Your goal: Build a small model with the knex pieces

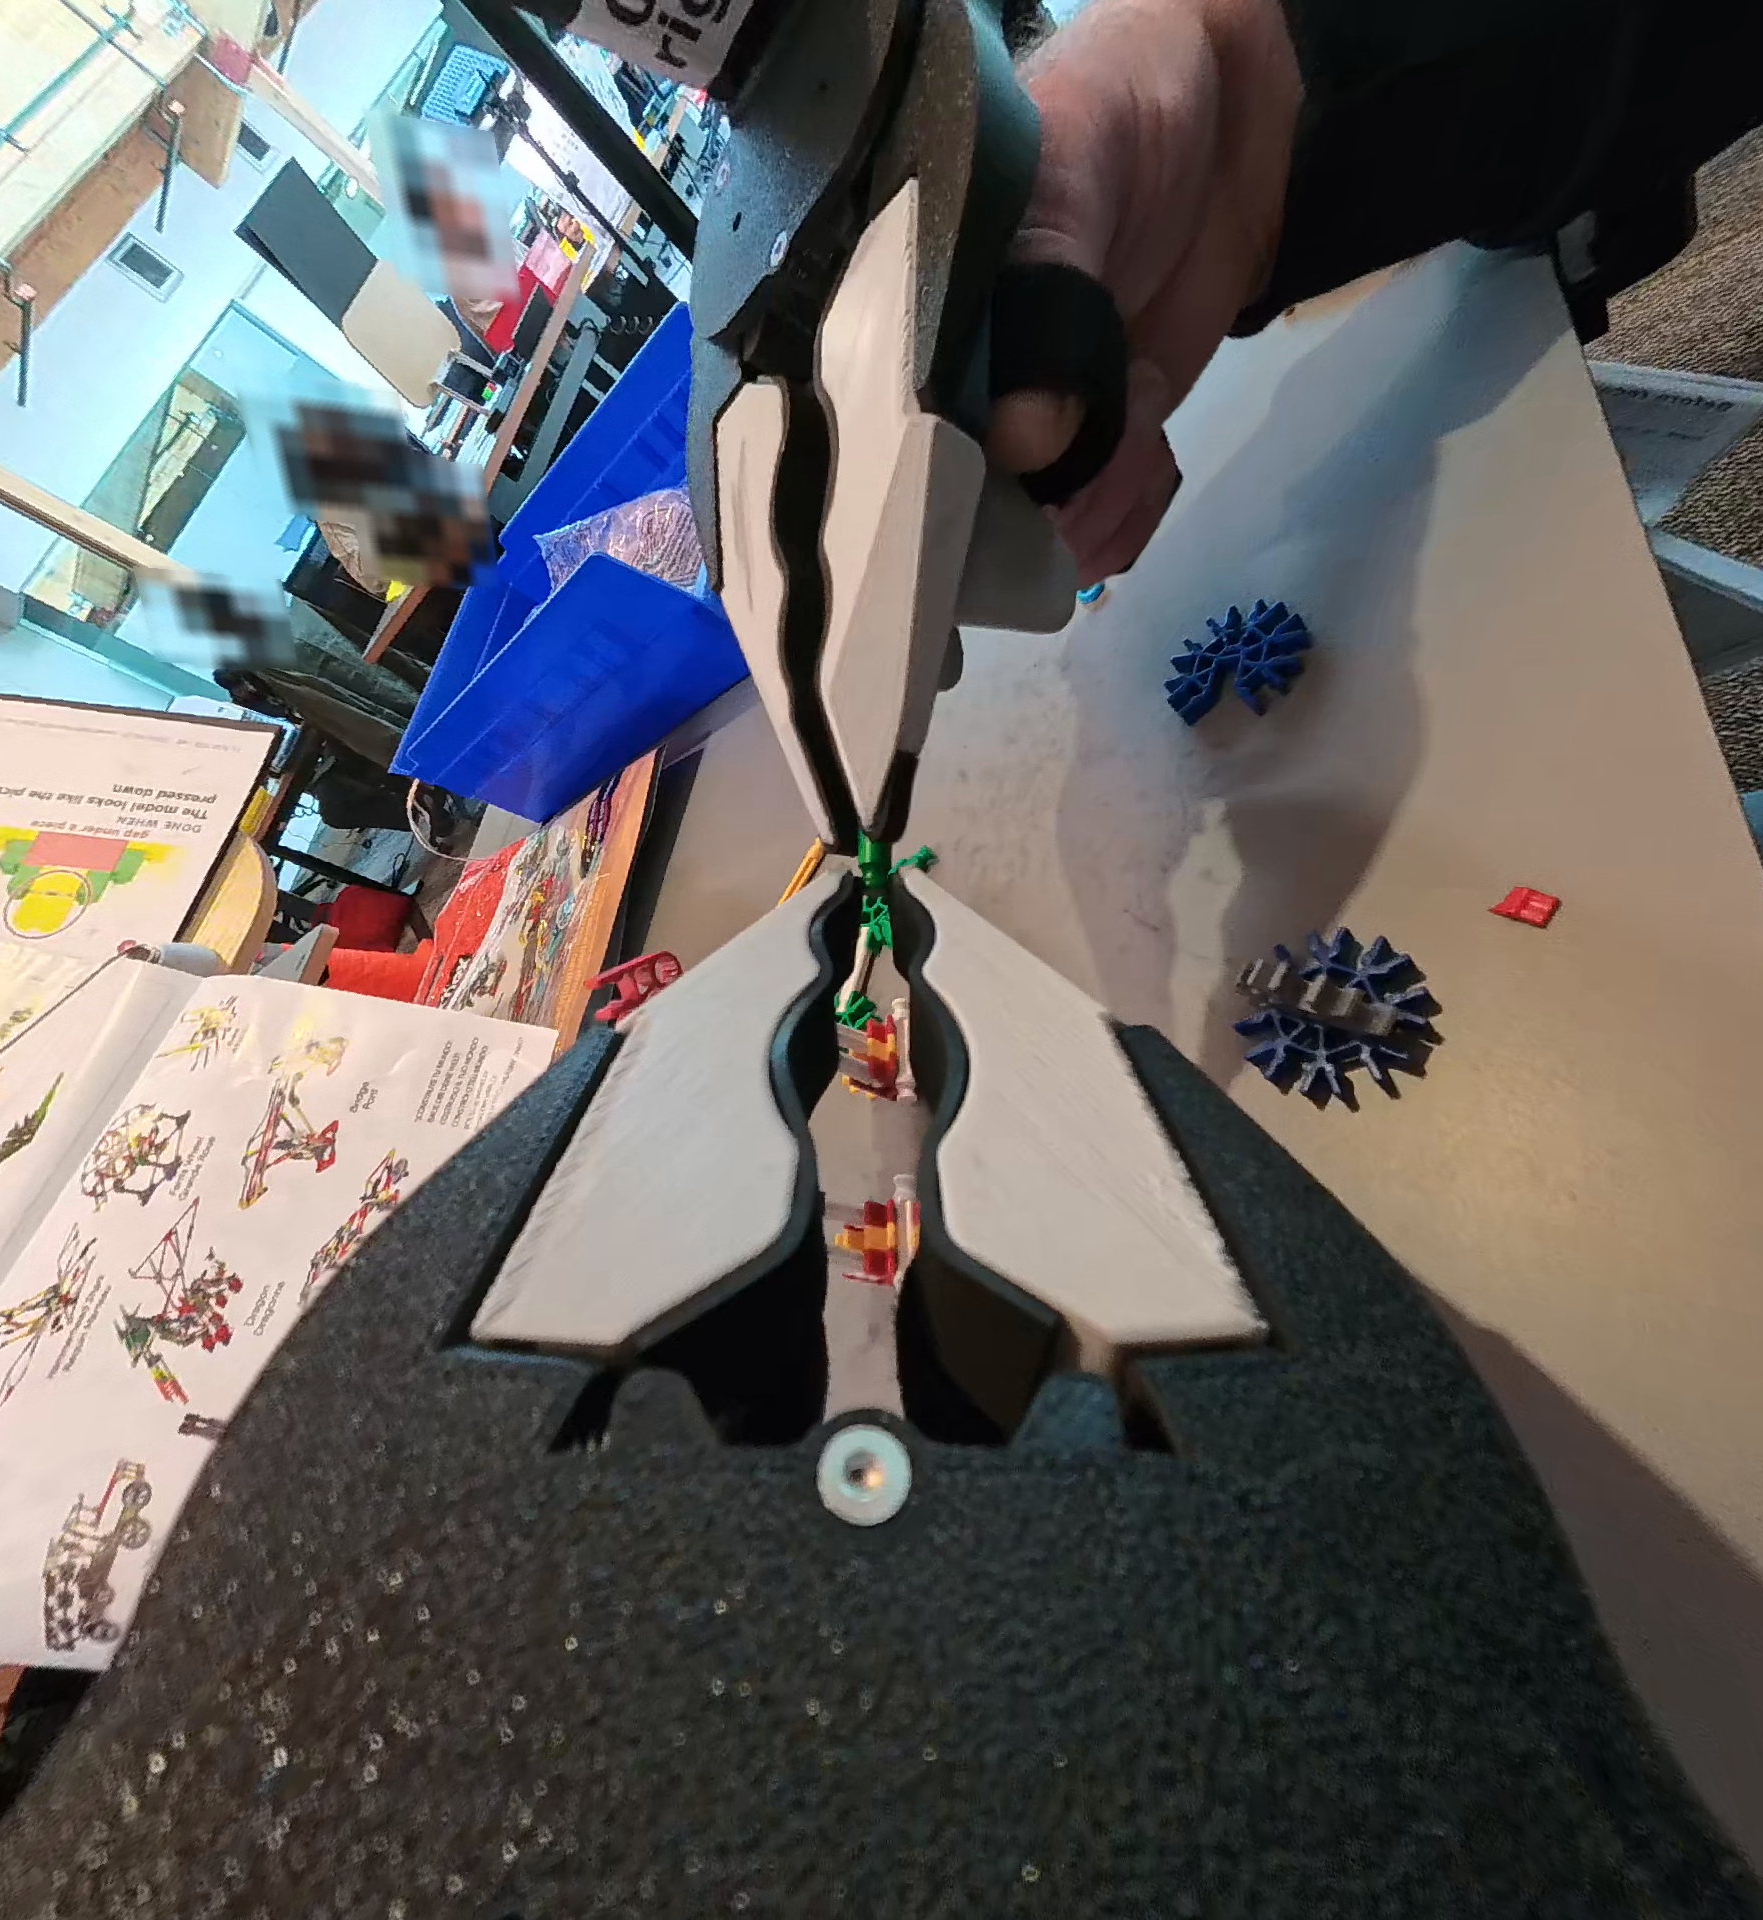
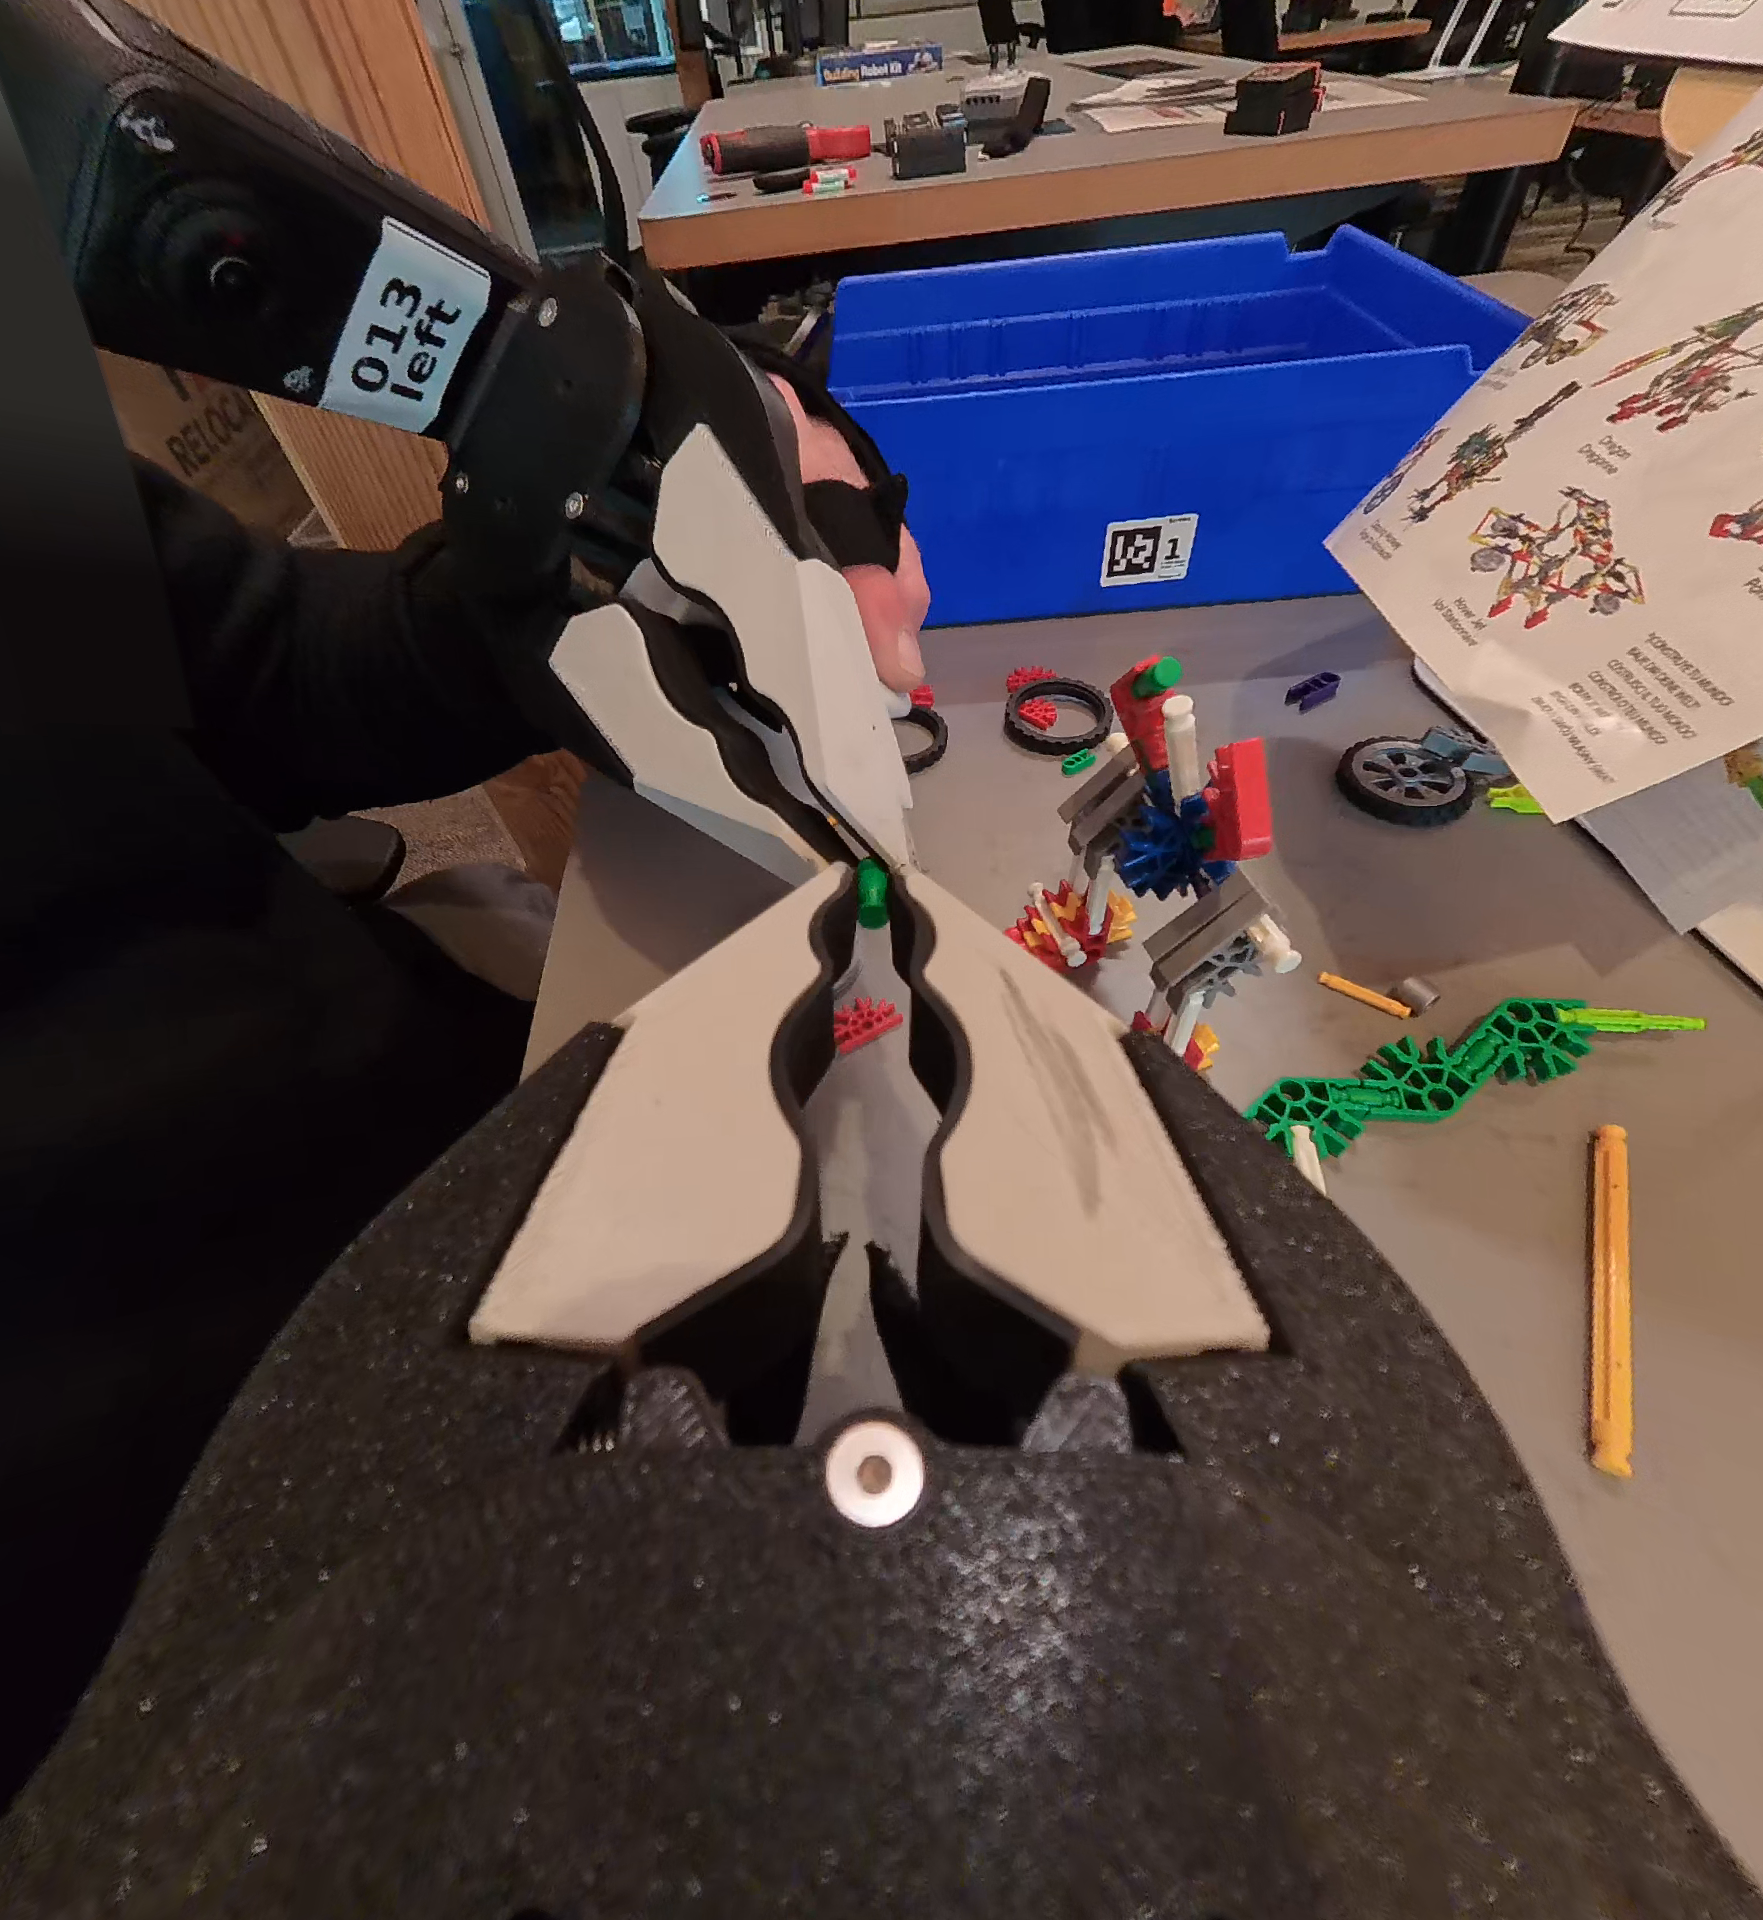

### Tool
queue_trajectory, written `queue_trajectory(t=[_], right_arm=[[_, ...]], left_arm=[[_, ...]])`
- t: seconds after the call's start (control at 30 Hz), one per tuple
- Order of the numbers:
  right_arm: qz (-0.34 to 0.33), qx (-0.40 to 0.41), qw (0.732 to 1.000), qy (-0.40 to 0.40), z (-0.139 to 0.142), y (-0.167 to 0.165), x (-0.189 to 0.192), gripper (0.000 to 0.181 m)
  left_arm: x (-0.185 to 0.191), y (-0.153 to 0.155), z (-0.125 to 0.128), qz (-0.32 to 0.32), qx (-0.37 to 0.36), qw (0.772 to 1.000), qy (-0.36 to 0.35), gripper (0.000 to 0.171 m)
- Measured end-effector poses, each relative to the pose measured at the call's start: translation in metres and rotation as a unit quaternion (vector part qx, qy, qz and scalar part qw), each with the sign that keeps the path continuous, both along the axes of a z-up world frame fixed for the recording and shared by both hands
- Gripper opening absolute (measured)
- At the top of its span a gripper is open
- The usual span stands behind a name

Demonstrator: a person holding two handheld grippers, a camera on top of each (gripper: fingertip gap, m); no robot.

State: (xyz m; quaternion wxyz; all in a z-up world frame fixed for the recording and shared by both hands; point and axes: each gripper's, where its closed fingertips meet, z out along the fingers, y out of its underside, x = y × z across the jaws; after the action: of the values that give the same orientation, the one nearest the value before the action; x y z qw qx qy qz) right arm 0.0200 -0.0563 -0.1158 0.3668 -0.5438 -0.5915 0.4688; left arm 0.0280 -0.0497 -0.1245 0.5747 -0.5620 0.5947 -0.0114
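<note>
A short green rod (image 1: 869, 854) is pinched between both grippers above the grey table (image 1: 1479, 1195). My left gripper (image 1: 872, 883) is shut on one end of it. My right gripper (image 2: 872, 883) is shut on the other end of the green rod (image 2: 872, 894). The two grippers meet tip to tip: the right gripper (image 1: 869, 821) comes in from above in the left wrist view, and the left gripper (image 2: 889, 854) comes in from the upper left in the right wrist view. A gloved hand (image 1: 1116, 312) holds the right gripper.
A small multi-coloured rod-and-connector model (image 2: 1168, 821) stands on the table (image 2: 1479, 1558). Near it lie a green connector chain (image 2: 1428, 1070), a yellow rod (image 2: 1609, 1299), a wheel (image 2: 1407, 779) and a black tyre (image 2: 1057, 715). Two blue snowflake connectors (image 1: 1241, 660) (image 1: 1334, 1018), blue bins (image 2: 1168, 416) and an instruction sheet (image 2: 1635, 520) surround them. The green connector chain (image 2: 1428, 1070) is about 15 cm from both grippers' fingertips.
</note>
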Motion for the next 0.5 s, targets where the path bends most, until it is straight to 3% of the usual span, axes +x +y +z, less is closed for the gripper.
queue_trajectory(t=[0.5], right_arm=[[-0.008, 0.037, 0.999, -0.012, 0.011, -0.002, 0.003, 0.006]], left_arm=[[0.002, -0.003, 0.016, 0.012, 0.016, 0.999, -0.035, 0.004]])
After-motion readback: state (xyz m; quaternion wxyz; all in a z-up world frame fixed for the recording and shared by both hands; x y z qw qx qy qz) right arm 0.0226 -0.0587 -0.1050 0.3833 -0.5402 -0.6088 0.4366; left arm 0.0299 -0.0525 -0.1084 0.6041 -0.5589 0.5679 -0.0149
